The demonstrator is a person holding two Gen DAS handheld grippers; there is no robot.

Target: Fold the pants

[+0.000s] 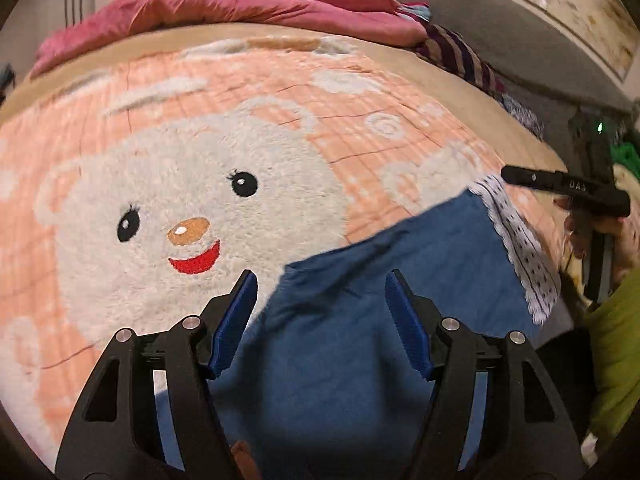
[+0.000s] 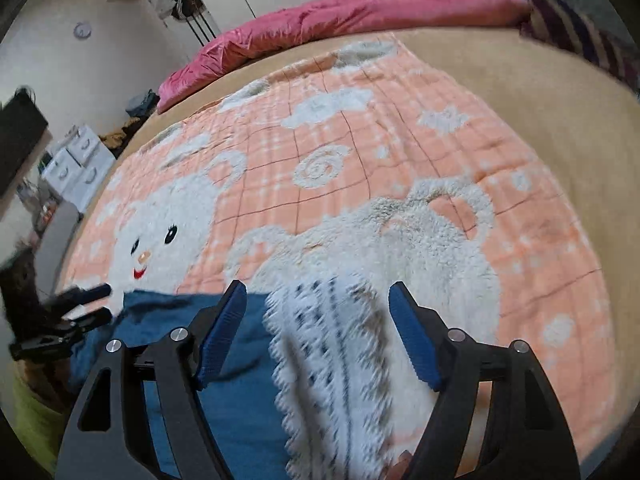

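Pants (image 1: 360,340) on blanket (image 1: 200,120), below both parted grippers

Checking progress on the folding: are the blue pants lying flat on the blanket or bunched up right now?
Flat. The blue pants lie spread smooth on the bear blanket, lace-trimmed hem laid out; whether they are already folded over, cannot tell.

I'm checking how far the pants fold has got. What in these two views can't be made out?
- Blue pants: near part hidden behind the left gripper and cut by the bottom edge in the left wrist view, so the fold count is unclear.
- Patterned trim: motion-blurred in the right wrist view; pattern unreadable.
- Right gripper: open above the trim; whether the pads touch it is unclear.
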